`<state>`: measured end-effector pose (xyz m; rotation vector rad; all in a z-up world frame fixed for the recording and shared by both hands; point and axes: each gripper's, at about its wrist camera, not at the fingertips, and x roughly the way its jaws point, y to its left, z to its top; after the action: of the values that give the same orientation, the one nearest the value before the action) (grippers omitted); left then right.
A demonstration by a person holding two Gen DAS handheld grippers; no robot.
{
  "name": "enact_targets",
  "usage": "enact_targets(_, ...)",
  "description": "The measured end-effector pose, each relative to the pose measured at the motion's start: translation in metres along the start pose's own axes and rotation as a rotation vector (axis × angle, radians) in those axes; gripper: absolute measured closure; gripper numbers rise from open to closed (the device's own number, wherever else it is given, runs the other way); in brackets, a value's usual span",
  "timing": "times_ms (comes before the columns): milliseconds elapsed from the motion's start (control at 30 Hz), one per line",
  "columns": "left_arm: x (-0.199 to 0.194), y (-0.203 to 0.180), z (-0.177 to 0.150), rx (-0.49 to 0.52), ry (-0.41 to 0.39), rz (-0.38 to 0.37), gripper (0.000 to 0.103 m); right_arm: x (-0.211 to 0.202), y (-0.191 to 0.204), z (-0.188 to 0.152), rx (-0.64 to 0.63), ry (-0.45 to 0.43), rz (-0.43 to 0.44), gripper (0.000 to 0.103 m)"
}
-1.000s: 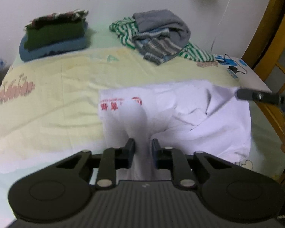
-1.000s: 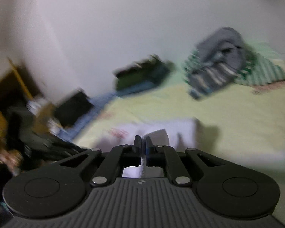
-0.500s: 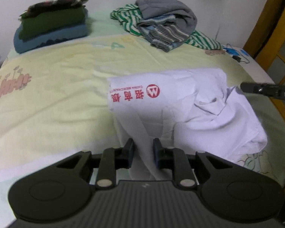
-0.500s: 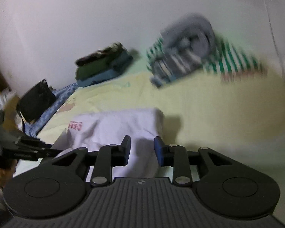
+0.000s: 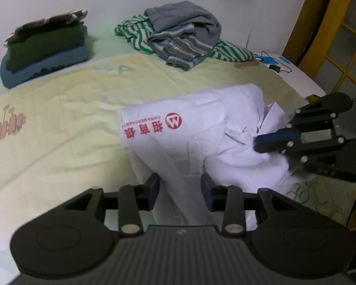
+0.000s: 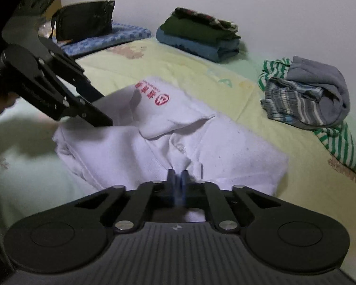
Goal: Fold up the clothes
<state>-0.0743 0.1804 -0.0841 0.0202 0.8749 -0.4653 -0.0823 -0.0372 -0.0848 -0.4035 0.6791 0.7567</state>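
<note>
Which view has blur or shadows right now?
Left wrist: mostly sharp, right hand-held gripper slightly smeared against the white shirt; fisheye bends the bed edge. Right wrist: fingertips blurred, left hand-held gripper casts a soft shadow on the sheet.

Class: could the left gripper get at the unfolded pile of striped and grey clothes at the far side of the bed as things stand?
Probably yes. The left gripper has its jaws opening, with a fold of the white shirt between them but no longer pinched. Beyond the shirt only bare bedsheet lies before the pile. Whether the arm stretches that far is unclear.
</note>
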Motion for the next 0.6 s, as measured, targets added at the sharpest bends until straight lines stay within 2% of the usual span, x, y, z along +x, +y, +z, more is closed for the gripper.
enact_targets(100,-0.004,0.001,0.002,0.001,-0.012,-0.008,0.062,-0.016,-0.003,-0.001,0.025,-0.020,-0.027,0.099)
enact_targets(233,-0.005,0.002,0.007,0.004,-0.025,-0.019,0.058,-0.021,-0.011,0.001,0.128,-0.082,-0.034,0.100)
enact_targets(333,0.007,0.003,0.009,0.011,-0.007,-0.009,0.058,-0.009,-0.019,-0.001,0.205,-0.085,-0.058,0.099)
enact_targets(400,0.018,0.004,0.007,0.010,0.019,0.004,0.063,0.002,-0.023,-0.006,0.257,-0.072,-0.069,0.098)
enact_targets(467,0.025,0.005,0.006,0.006,0.035,0.017,0.060,0.014,-0.028,-0.011,0.310,-0.060,-0.080,0.098)
enact_targets(567,0.020,0.008,0.007,-0.010,0.013,0.054,0.060,0.005,-0.033,-0.011,0.336,-0.076,-0.097,0.081)
enact_targets(600,0.018,0.011,0.007,-0.022,0.005,0.068,0.062,-0.003,-0.036,-0.011,0.341,-0.092,-0.117,0.071)
